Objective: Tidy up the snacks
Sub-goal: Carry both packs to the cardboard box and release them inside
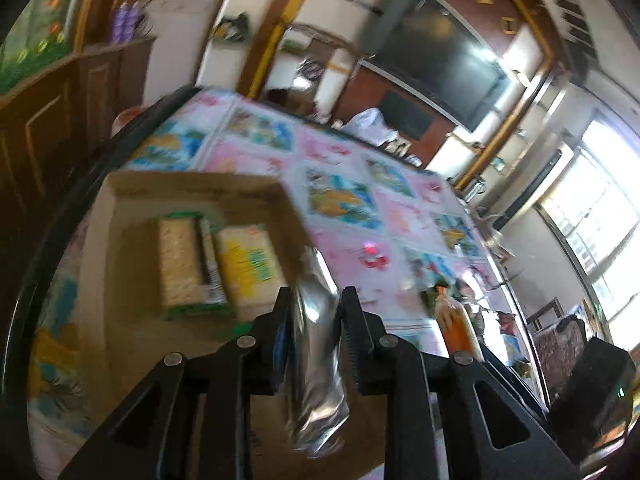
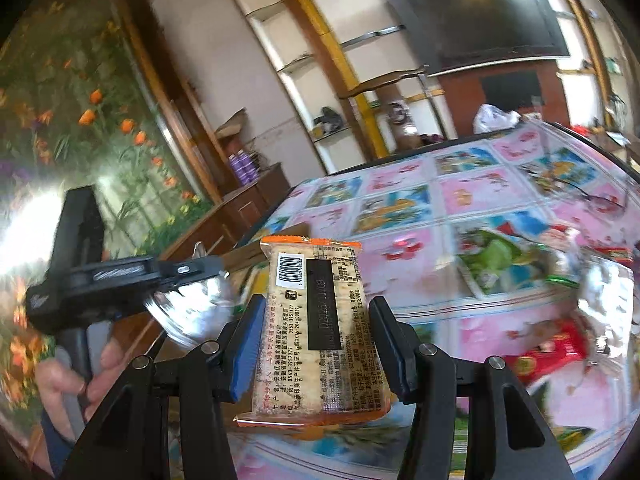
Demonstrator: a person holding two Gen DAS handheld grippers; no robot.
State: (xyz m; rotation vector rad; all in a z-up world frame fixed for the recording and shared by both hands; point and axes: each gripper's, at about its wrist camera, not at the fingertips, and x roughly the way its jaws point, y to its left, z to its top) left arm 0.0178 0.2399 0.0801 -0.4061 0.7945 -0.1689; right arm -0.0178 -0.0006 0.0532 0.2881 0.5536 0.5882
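Two hand-held grippers clamped: left [image 1: 314, 308] on silver packet [image 1: 316, 364] (blurred), right [image 2: 318, 336] on cracker pack [image 2: 320, 332], barcode, black date strip.

left tongs [image 1: 314, 308] clamp silver packet [image 1: 316, 368] | cardboard box [image 1: 192, 188] holds two cracker packs [image 1: 180, 260]

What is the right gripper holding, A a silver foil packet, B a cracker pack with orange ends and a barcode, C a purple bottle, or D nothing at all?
B: in the right wrist view the right gripper is shut on the cracker pack, orange at both ends with a barcode facing up; the silver foil packet is in the left gripper.
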